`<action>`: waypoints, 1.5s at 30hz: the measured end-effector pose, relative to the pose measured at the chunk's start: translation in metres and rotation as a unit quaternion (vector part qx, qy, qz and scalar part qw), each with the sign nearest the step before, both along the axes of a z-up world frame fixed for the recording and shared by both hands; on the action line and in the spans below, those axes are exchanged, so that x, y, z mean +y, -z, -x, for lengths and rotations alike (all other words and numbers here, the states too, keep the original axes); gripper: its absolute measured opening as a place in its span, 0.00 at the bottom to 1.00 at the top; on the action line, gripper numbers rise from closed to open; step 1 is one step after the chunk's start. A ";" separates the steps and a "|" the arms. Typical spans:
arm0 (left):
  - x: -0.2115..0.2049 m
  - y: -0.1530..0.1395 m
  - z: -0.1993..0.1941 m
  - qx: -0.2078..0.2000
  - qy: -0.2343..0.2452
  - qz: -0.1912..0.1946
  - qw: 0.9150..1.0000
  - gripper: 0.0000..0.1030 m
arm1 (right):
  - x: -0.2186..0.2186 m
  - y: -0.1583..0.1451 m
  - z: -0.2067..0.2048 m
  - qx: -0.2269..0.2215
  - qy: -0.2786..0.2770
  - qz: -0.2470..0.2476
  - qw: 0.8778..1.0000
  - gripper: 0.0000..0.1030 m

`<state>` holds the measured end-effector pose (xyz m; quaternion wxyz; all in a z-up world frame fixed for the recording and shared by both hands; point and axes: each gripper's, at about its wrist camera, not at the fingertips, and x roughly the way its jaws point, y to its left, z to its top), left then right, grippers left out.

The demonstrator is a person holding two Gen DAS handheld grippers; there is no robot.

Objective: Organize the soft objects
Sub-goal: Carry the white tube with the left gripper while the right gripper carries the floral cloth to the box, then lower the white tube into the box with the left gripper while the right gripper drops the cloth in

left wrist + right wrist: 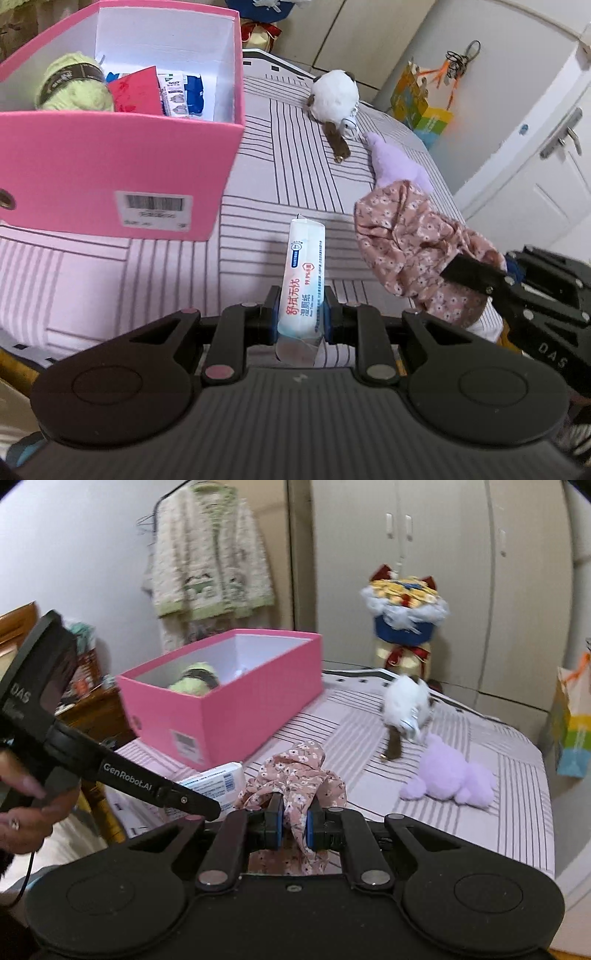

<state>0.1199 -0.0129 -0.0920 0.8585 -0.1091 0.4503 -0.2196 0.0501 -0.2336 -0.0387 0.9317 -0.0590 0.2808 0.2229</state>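
My left gripper (pixel 300 314) is shut on a white wet-wipes pack (pixel 301 280) and holds it above the striped bedcover, in front of the pink box (pixel 110 173). The box holds a green yarn ball (pixel 74 86), a red card and a blue-white pack. My right gripper (pixel 294 823) is shut on a pink floral cloth (pixel 295 775), which also shows in the left wrist view (pixel 410 240). A purple plush toy (pixel 448 775) and a white fluffy plush (pixel 406 705) lie on the bed to the right.
The striped bedcover (pixel 295 166) spans the bed. A white wardrobe (pixel 406 572) stands behind. A blue flower bouquet (pixel 402 616) stands at the bed's far end. A colourful bag (pixel 572 723) hangs at the right. A cardigan (pixel 207 561) hangs on the wall.
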 end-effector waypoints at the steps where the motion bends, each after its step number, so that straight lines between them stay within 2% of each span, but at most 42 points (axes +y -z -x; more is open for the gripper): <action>1: 0.004 -0.004 0.002 0.001 0.005 0.000 1.000 0.20 | 0.004 -0.004 0.002 -0.003 -0.007 0.005 1.000 0.13; 6: 0.027 -0.032 0.015 -0.013 0.023 -0.003 1.000 0.20 | 0.021 -0.036 0.010 -0.024 -0.048 0.027 0.998 0.13; 10: 0.043 -0.060 0.023 -0.048 0.033 -0.010 0.998 0.20 | 0.030 -0.065 0.009 -0.030 -0.069 0.011 0.997 0.13; 15: 0.063 -0.087 0.022 -0.091 0.034 -0.013 0.995 0.20 | 0.046 -0.083 -0.004 -0.038 -0.082 -0.013 0.996 0.13; 20: 0.084 -0.100 -0.001 -0.114 0.008 0.007 0.993 0.20 | 0.065 -0.089 -0.031 -0.038 -0.083 -0.051 0.995 0.13; 24: 0.096 -0.108 -0.031 -0.128 -0.017 0.010 0.992 0.20 | 0.083 -0.089 -0.062 -0.046 -0.084 -0.062 0.994 0.13; 27: 0.102 -0.108 -0.058 -0.134 -0.038 0.000 0.990 0.20 | 0.096 -0.086 -0.091 -0.052 -0.077 -0.070 0.993 0.13; 30: 0.113 -0.102 -0.090 -0.118 -0.055 0.007 0.991 0.20 | 0.102 -0.080 -0.125 -0.029 -0.065 -0.102 0.992 0.13; 33: 0.121 -0.095 -0.118 -0.110 -0.063 0.005 0.992 0.20 | 0.108 -0.070 -0.152 -0.008 -0.054 -0.113 0.992 0.13; 38: 0.127 -0.080 -0.163 -0.094 -0.085 -0.026 0.992 0.20 | 0.127 -0.054 -0.189 -0.004 -0.047 -0.082 0.995 0.13; 42: 0.128 -0.062 -0.196 -0.054 -0.101 -0.034 0.993 0.20 | 0.148 -0.040 -0.212 -0.017 -0.055 -0.037 0.998 0.14; 45: 0.126 -0.055 -0.208 -0.050 -0.113 -0.052 0.991 0.20 | 0.161 -0.028 -0.228 -0.001 -0.066 -0.015 0.998 0.14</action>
